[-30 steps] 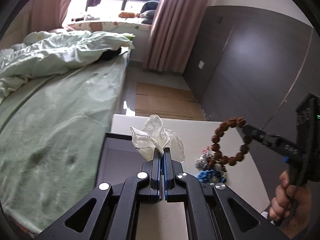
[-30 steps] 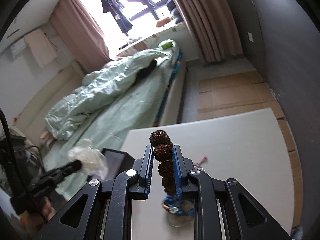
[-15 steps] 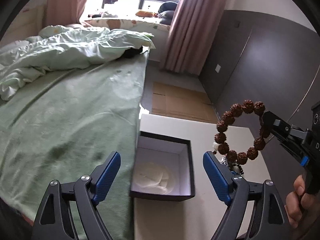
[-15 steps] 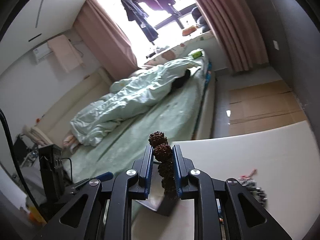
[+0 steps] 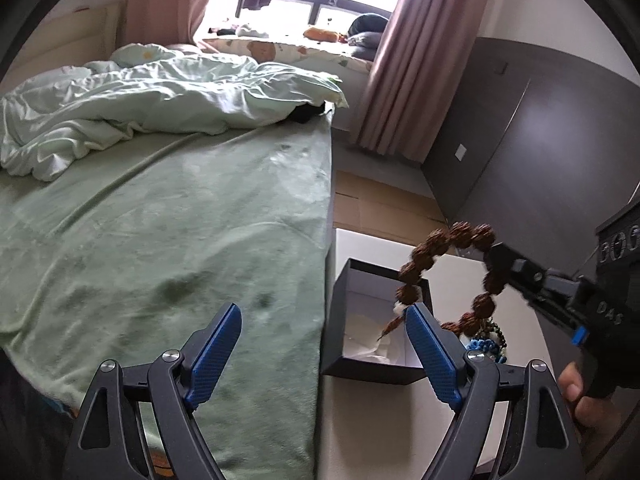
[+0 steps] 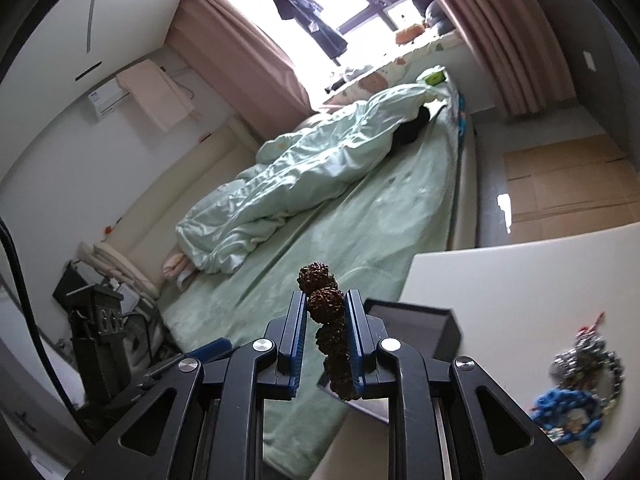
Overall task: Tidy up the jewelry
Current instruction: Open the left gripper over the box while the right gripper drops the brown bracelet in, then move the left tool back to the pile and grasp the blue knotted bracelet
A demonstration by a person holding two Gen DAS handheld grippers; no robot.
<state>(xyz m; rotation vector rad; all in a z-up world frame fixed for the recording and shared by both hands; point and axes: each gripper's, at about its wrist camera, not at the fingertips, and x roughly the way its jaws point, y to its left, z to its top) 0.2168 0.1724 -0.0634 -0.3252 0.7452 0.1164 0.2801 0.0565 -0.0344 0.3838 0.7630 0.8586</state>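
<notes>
Our left gripper (image 5: 320, 344) stands spread with nothing between its pads, the black box (image 5: 376, 316) just ahead-right of it; our right gripper (image 6: 326, 320) pinches the brown bead bracelet (image 5: 448, 276), hanging above that box

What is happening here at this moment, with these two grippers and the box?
A person is sorting jewelry at a white table beside a bed. The right gripper is shut on a brown bead bracelet and holds it in the air above an open dark box. The left gripper is open and empty. More jewelry lies in a small pile on the table.
</notes>
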